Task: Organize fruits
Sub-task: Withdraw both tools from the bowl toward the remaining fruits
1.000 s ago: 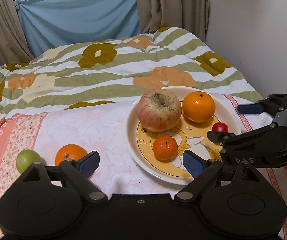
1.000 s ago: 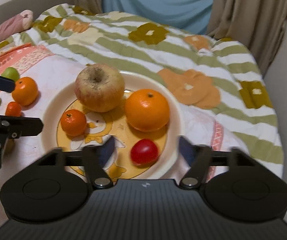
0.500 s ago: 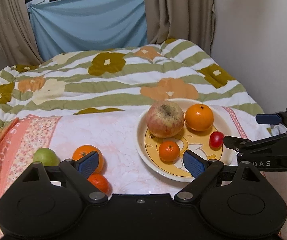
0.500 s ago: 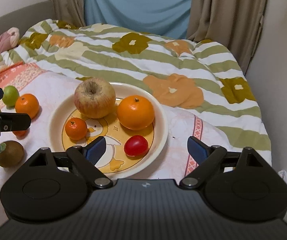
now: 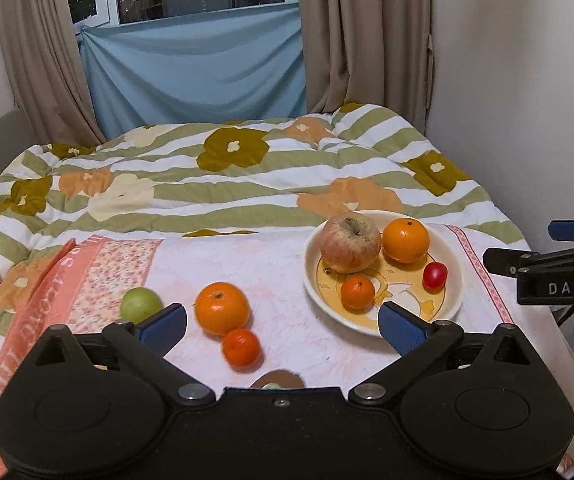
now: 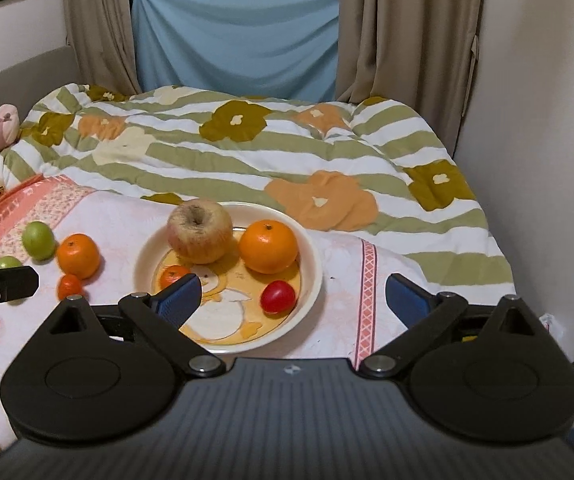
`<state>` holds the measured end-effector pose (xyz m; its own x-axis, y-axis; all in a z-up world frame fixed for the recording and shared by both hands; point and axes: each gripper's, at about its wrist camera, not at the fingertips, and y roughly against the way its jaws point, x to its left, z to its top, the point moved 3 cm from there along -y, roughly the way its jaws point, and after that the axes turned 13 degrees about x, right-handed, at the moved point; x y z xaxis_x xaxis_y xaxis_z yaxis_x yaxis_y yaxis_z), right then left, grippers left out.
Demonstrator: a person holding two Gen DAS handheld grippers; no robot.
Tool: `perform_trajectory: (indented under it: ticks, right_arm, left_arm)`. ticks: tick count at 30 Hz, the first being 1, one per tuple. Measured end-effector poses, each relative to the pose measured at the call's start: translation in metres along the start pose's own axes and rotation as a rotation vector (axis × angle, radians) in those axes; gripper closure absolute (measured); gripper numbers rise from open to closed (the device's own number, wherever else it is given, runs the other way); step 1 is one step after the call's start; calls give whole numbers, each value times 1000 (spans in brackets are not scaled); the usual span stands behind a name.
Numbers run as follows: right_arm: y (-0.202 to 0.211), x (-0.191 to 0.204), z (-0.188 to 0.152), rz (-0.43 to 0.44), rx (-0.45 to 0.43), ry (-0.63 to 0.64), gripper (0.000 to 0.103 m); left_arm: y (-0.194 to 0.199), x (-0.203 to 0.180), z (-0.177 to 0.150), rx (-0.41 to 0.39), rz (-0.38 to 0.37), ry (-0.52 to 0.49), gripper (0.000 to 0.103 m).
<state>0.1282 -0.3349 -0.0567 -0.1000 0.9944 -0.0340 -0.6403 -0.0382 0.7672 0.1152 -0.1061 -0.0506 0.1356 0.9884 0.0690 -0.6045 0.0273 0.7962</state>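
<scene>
A cream plate (image 5: 457, 276) (image 6: 311, 256) on a pink cloth holds an apple (image 5: 349, 242) (image 6: 199, 230), a large orange (image 5: 405, 240) (image 6: 268, 246), a small mandarin (image 5: 357, 292) (image 6: 173, 275) and a red tomato (image 5: 435, 275) (image 6: 278, 297). Left of the plate lie an orange (image 5: 221, 308) (image 6: 77, 255), a small mandarin (image 5: 241, 349) (image 6: 70, 286), a green fruit (image 5: 141, 305) (image 6: 38, 240) and a kiwi (image 5: 277, 380). My left gripper (image 5: 283, 326) is open and empty above the loose fruit. My right gripper (image 6: 293, 298) is open and empty over the plate's near edge.
A second green fruit (image 6: 7, 263) lies at the left. The pink cloth (image 5: 99, 264) lies on a striped floral quilt (image 5: 227, 184). A wall (image 6: 547, 120) runs along the right side and curtains (image 6: 399, 28) hang behind the bed.
Both grippers have pulled back and up from the plate, so more of the bed shows. The loose fruit on the left has come into view. Both stay open.
</scene>
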Motion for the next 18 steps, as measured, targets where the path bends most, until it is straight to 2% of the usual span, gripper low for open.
perform_trajectory:
  ticks: [9, 18]
  right_arm:
    - [46, 40, -17, 10, -15, -50, 0]
    - [65, 94, -35, 50, -12, -74, 0]
  left_arm:
    - [39, 32, -30, -37, -23, -9, 0]
    - [52, 72, -59, -39, -43, -11, 0]
